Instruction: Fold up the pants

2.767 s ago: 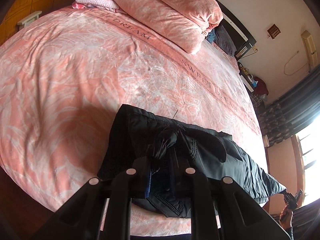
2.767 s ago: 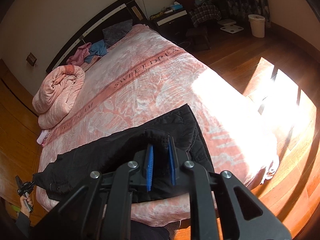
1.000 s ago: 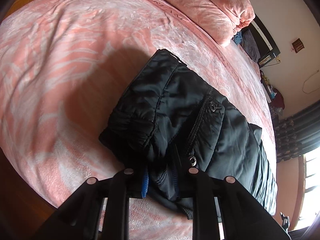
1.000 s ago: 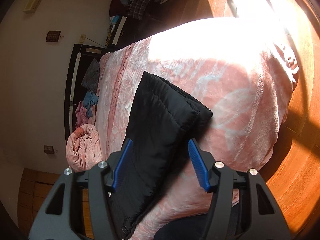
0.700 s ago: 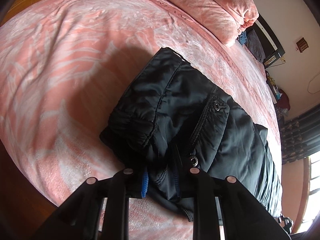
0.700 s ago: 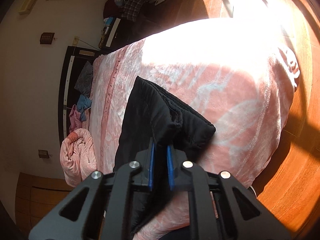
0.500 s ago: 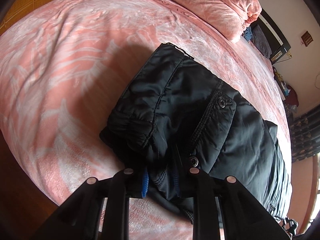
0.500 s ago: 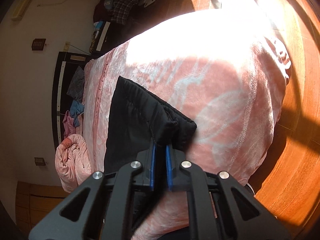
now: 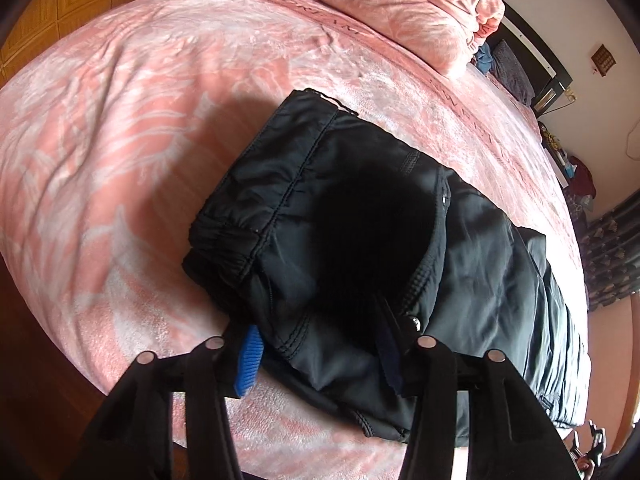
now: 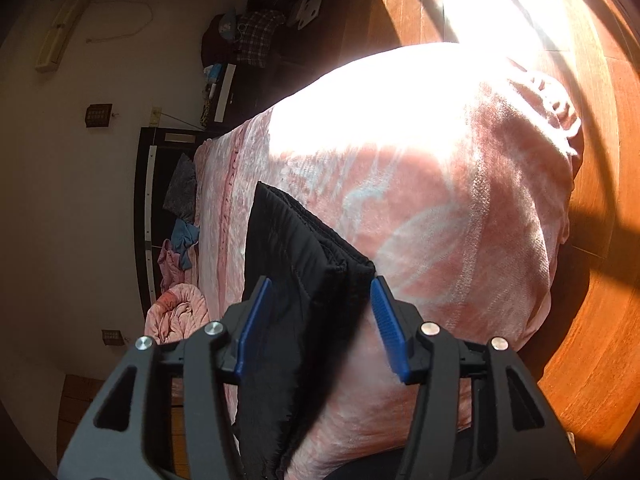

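Nearest: my left gripper (image 9: 320, 360) and right gripper (image 10: 320, 328), both released, straddling black padded pants (image 9: 360, 240). These lie folded lengthwise along the near edge of the pink bedspread (image 9: 120, 120). Remaining, I judge: cross folds.

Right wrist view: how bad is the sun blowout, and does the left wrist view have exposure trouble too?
Right wrist view: sunlight clips the bedspread and floor to white, texture lost; the black pants stay readable. Left wrist view: even light, but a dark patch on the pants hides the fabric detail. Both show strong fisheye curvature.
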### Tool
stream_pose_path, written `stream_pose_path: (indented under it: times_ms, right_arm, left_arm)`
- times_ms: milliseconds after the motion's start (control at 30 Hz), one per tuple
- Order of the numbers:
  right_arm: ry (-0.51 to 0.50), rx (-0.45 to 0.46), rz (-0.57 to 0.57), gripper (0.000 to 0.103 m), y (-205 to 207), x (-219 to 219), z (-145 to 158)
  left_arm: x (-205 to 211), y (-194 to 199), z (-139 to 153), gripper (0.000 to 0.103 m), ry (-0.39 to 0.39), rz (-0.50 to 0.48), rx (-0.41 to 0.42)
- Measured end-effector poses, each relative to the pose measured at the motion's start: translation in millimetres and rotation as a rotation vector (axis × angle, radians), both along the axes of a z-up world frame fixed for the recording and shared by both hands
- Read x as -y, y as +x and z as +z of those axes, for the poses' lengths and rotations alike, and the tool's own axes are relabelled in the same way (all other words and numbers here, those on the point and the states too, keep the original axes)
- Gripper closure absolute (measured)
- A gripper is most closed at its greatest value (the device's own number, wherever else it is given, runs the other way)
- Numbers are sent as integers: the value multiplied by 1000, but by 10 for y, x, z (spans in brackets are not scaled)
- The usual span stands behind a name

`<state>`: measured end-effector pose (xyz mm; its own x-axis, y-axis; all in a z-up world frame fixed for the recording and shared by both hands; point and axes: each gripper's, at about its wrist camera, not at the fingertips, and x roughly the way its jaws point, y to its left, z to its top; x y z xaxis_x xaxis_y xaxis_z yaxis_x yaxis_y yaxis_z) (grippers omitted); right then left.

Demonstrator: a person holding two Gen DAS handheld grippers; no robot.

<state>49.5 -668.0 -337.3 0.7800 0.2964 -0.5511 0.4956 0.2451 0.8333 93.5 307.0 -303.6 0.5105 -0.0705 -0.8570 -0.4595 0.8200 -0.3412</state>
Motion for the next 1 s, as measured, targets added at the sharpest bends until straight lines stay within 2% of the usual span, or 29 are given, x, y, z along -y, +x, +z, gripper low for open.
stream_pose_path:
  times_ms: [67, 167, 433, 833, 933, 1000]
  right_arm:
    - [4, 0, 10, 48, 21, -7, -24]
    - [9, 5, 22, 47, 77, -44, -39]
    - [16, -19, 28, 45, 200, -52, -155]
    - [0, 6, 45, 41, 336, -106, -170]
    - [-9, 9, 51, 41, 383, -126, -144]
    - [-13, 10, 56, 46, 411, -139, -137]
  left_arm:
    - [67, -13, 32, 33, 18, 8, 16]
    - [150, -22, 54, 25, 43, 23, 28]
    - [236, -66, 87, 22, 72, 57, 31]
    - [297, -149, 86, 20, 128, 70, 32]
    - [301, -144, 67, 20, 134, 68, 30]
    - [288, -144, 68, 20, 136, 76, 31]
